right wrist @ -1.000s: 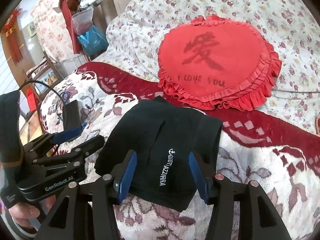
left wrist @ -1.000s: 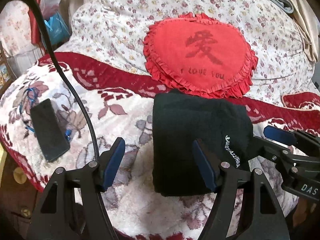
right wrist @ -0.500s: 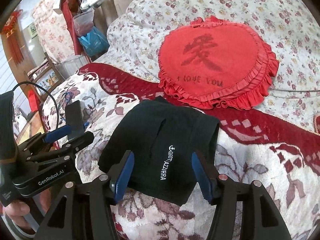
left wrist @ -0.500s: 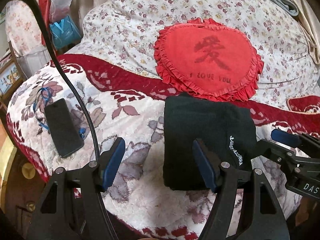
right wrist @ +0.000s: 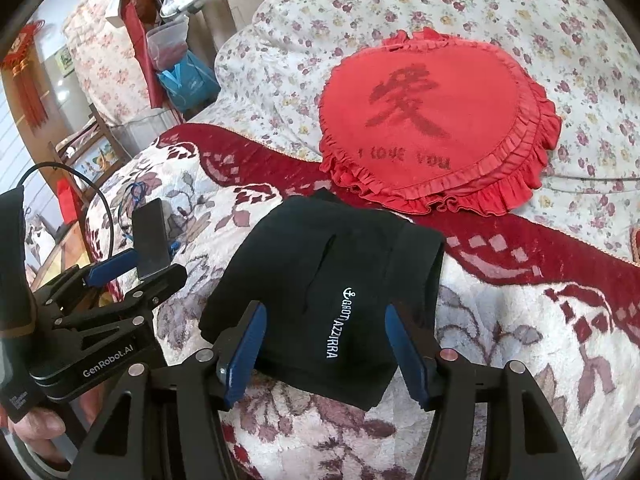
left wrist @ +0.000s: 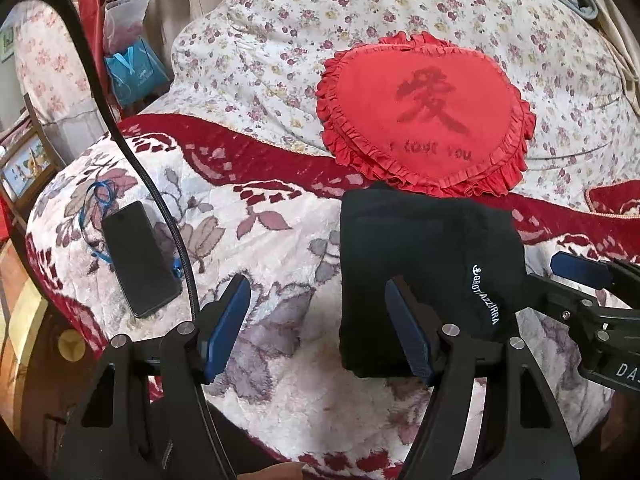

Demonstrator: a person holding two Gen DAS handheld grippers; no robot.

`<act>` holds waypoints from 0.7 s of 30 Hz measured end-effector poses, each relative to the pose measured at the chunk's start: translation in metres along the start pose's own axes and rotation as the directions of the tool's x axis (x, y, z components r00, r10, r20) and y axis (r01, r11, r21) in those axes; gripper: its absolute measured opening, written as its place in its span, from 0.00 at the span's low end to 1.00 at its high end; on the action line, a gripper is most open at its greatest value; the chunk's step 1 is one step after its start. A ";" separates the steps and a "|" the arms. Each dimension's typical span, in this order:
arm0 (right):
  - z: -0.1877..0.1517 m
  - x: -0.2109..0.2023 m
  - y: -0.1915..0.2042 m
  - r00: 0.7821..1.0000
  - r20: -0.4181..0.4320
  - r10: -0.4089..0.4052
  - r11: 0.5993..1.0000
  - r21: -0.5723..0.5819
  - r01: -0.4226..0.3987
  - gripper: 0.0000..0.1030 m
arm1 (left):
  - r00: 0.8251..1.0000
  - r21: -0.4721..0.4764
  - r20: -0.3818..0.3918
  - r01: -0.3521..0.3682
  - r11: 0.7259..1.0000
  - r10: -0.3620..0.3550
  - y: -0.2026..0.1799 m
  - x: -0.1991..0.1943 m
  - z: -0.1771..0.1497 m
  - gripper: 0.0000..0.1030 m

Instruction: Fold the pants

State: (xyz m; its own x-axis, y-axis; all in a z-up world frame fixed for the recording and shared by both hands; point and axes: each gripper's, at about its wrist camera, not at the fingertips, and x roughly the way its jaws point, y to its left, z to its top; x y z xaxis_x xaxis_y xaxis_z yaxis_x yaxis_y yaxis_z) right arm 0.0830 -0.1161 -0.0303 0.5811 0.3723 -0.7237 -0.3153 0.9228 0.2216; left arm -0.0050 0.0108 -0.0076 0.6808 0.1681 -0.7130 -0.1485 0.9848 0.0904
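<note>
The black pants (right wrist: 320, 304) lie folded into a compact block on the floral plush blanket (right wrist: 500, 340), just at 6 o'clock of the red heart-shaped cushion (right wrist: 436, 120), their far edge touching its frill. White lettering runs along the top layer.

The right gripper (right wrist: 324, 354) hovers over the near edge of the block with its blue pads apart and nothing pressed between them; its jaws are opening by a small step. The left gripper (left wrist: 316, 328) stands wide apart over bare blanket at 9 o'clock of the pants, holding nothing. A black phone (left wrist: 140, 258) lies farther out at 9 o'clock.

The pants look soft, light and thick, probably fleece-like. The stacked layers would likely slump or splay if lifted by one corner. The safest hold seems to be the near folded edge, pinching all layers together, with the other gripper at the opposite side.
</note>
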 end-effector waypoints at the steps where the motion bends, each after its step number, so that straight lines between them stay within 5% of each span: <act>1: 0.000 0.001 0.000 1.000 -0.002 0.000 1.000 0.001 0.000 0.58 | 1.000 -0.001 -0.002 0.003 1.000 -0.003 0.000 0.000 0.000 0.68; 21: -0.003 0.011 0.004 0.999 -0.034 0.009 1.000 -0.002 -0.009 0.59 | 0.999 -0.015 -0.017 0.029 0.999 -0.029 0.002 0.004 -0.001 0.68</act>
State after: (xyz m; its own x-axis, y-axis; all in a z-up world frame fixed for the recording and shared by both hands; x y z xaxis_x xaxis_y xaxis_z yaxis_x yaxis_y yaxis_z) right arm 0.0857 -0.1086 -0.0397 0.5522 0.3773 -0.7434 -0.3223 0.9190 0.2269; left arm -0.0032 0.0131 -0.0113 0.6724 0.1382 -0.7271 -0.1389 0.9885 0.0594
